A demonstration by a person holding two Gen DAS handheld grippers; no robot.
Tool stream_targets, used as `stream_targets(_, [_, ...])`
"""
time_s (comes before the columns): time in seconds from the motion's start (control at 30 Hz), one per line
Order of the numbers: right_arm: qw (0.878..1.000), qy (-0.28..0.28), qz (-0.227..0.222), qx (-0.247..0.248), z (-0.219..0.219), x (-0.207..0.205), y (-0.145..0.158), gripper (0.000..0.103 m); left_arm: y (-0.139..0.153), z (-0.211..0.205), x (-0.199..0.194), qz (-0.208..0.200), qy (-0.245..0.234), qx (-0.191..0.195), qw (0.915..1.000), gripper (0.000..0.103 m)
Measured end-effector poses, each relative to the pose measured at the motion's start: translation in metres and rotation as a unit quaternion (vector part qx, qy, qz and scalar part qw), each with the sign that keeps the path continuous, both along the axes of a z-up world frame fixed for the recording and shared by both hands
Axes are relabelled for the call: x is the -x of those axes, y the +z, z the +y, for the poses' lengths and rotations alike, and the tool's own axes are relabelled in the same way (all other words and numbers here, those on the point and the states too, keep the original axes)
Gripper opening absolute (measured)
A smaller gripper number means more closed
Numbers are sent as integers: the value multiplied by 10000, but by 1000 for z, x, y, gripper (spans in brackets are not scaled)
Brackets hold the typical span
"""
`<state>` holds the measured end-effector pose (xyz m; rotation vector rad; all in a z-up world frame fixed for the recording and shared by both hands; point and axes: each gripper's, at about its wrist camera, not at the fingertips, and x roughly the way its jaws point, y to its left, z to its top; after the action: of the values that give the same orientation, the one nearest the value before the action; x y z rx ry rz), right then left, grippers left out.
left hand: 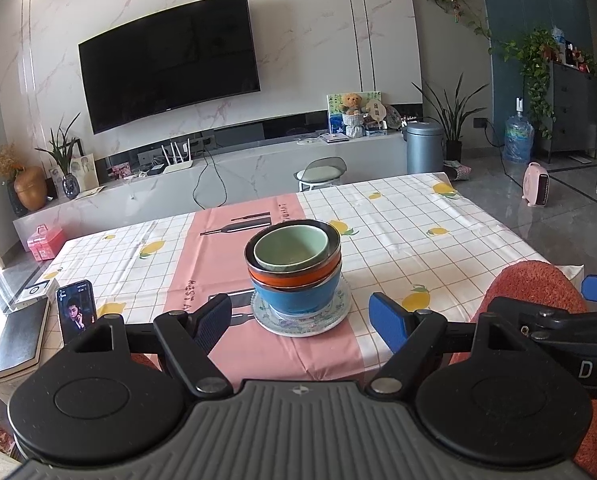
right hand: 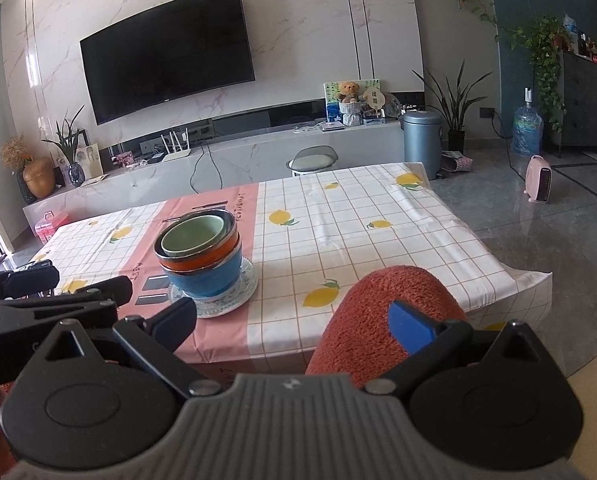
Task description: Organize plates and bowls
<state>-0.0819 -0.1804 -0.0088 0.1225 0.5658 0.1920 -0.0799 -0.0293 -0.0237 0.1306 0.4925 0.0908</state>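
Three bowls sit in one stack: a green bowl [left hand: 292,249] inside an orange bowl [left hand: 294,274] inside a blue bowl [left hand: 296,296]. The stack stands on one flowered plate [left hand: 300,322] on the desk [left hand: 418,232]. The left gripper [left hand: 302,316] and right gripper [right hand: 294,320] have jaws wide open, holding nothing, both apart from the stack.

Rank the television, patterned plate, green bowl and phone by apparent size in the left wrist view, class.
1. television
2. patterned plate
3. green bowl, close to the plate in width, so that pair is unsure
4. phone
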Motion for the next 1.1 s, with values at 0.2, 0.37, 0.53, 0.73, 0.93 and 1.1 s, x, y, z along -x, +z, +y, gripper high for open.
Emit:
stream_targets(0.2, [10000, -10, -34, -3, -1, 1, 0, 100, 0, 0, 0, -2, -2, -2, 10000, 92])
stream_targets(0.37, [10000, 0, -39, -21, -1, 2, -1, 100, 3, -1, 0, -18, -5, 0, 10000, 92])
stream_targets(0.53, [10000, -5, -45, -26, -1, 3, 0, 100, 4, -1, 0, -32, -6, -18, 10000, 92])
stream_targets(0.73, [10000, -6, -52, -35, -2, 3, 0, 100, 7, -1, 1, -47, -16, -41, 10000, 92])
stream_targets(0.93, [10000, -13, -47, -63, -3, 5, 0, 100, 4, -2, 2, -8, -45, -56, 10000, 92])
stream_targets(1.1, [9999, -27, -37, -95, -4, 5, 0, 100, 4, -3, 2, -1, -50, -59, 10000, 92])
